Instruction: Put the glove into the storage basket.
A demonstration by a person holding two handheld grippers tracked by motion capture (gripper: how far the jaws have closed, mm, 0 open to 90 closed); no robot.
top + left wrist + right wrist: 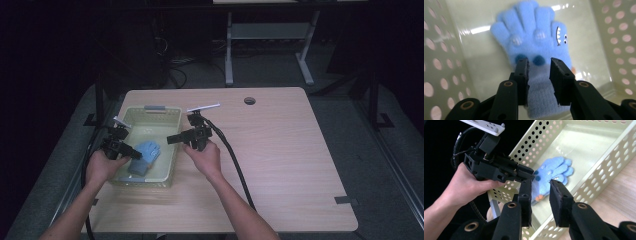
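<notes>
Glove [534, 37] lies flat in the basket [150, 114], left claw [539, 65] spread over its cuff, right claw [540, 185] spread, empty — nothing lifted yet.

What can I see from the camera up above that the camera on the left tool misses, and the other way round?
High view alone: the wooden table, both forearms, the right tool over the basket's edge, and a second table behind. Left tool view alone: the glove's little monster face with teeth and eyes, and the left tool's jaws standing apart over the cuff without pressing it. Both share: the blue glove lying flat inside the pale perforated basket.
</notes>
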